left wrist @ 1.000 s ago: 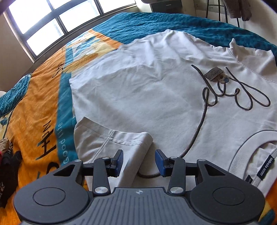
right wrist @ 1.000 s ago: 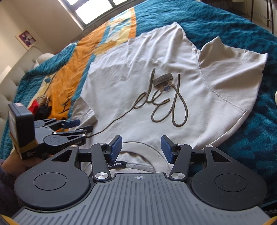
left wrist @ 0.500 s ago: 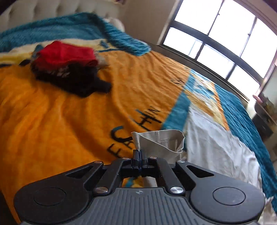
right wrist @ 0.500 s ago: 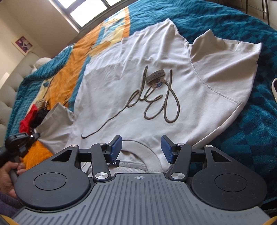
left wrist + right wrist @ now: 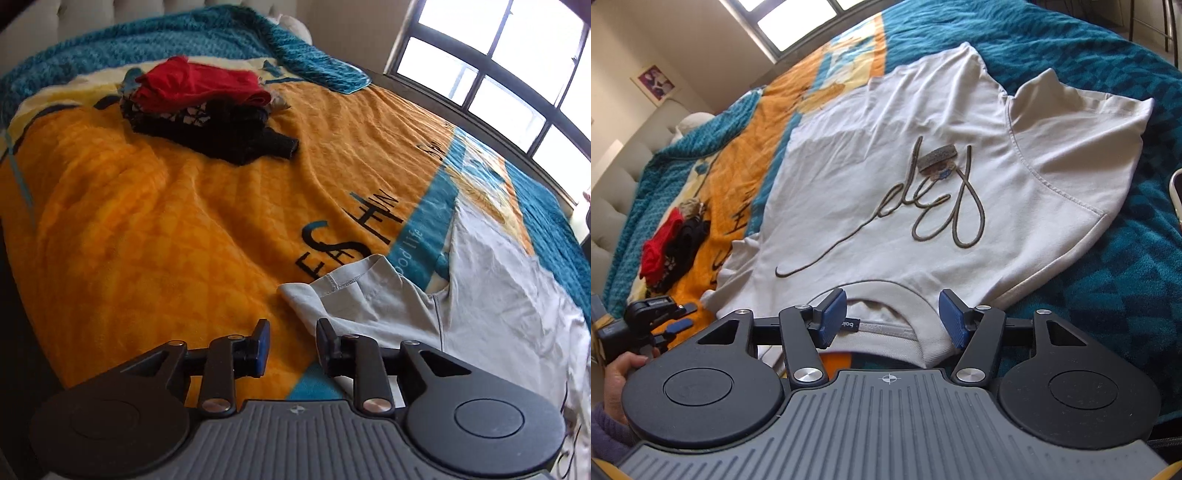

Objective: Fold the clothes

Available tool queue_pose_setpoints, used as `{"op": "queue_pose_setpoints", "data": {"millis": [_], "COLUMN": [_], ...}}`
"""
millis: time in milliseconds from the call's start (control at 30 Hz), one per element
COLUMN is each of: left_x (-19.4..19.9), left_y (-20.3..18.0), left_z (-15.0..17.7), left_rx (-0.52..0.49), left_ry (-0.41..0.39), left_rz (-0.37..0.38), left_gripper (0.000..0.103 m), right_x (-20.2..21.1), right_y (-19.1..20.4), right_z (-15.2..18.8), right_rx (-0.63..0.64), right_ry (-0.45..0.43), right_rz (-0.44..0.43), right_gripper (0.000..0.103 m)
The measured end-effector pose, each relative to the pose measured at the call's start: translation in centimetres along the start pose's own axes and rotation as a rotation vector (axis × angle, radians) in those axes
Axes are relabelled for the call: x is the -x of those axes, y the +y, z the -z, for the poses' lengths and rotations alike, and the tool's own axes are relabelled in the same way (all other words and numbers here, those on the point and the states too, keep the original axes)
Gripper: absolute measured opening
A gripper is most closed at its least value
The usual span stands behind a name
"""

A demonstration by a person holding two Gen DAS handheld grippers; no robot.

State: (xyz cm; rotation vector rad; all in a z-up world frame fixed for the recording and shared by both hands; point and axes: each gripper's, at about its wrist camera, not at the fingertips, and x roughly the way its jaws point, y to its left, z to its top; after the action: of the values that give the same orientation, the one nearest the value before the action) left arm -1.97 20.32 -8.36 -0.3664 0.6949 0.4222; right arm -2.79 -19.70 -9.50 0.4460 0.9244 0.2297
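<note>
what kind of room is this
Most likely a bedroom: a bed with a tufted headboard, an orange and teal blanket spread across it, and a T-shirt laid out for folding.

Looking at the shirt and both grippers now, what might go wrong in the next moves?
The sleeve lies rumpled beside the open left gripper, so a fold may trap creases. The raised cord lettering on the T-shirt might snag a finger. The right gripper, open at the collar, may grab one layer only.
</note>
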Motion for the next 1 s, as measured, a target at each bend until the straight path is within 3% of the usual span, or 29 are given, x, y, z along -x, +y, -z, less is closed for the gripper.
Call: {"op": "queue_pose_setpoints", "data": {"millis": [100, 167, 233, 300, 367, 500, 767, 1000], "left_x": [2.2, 2.3, 2.1, 1.6, 1.3, 0.3, -0.4, 2.0], "left_y": [-2.4, -4.3, -6.2, -8.3, -9.7, -10.6, -7.9, -7.5], "left_z": [0.9, 1.3, 1.8, 2.7, 3.6, 5.3, 6.5, 5.7], "left_rx": [-0.146, -0.203, -0.249, -0.306, -0.368, -0.486, -0.549, -0.522], "left_ry": [-0.038, -0.006, 0.033, 0.083, 0.096, 0.093, 0.177, 0.208], "left_rz": [0.133, 0.239, 0.334, 0.369, 0.350, 0.215, 0.153, 0.150], "left_gripper": [0.024, 0.024, 0.024, 0.024, 0.026, 0.026, 0.027, 0.027], "right_x": [0.0, -0.1, -0.3, -0.4, -0.7, -1.8, -3.3, 0.2], "right_y": [1.2, 2.0, 2.4, 2.4, 2.1, 0.9, -1.7, -2.0], "right_z": [0.1, 0.1, -0.2, -0.9, -1.7, -2.5, -0.7, 0.8], "right_rx": [0.068, 0.121, 0.163, 0.180, 0.192, 0.206, 0.218, 0.246], "right_ry": [-0.004, -0.025, -0.051, -0.075, -0.085, -0.066, 0.025, 0.024], "right_rz": [-0.020, -0.012, 0.017, 0.051, 0.086, 0.166, 0.234, 0.304], "right_gripper": [0.055, 0.035, 0.030, 0.030, 0.031, 0.031, 0.029, 0.030]}}
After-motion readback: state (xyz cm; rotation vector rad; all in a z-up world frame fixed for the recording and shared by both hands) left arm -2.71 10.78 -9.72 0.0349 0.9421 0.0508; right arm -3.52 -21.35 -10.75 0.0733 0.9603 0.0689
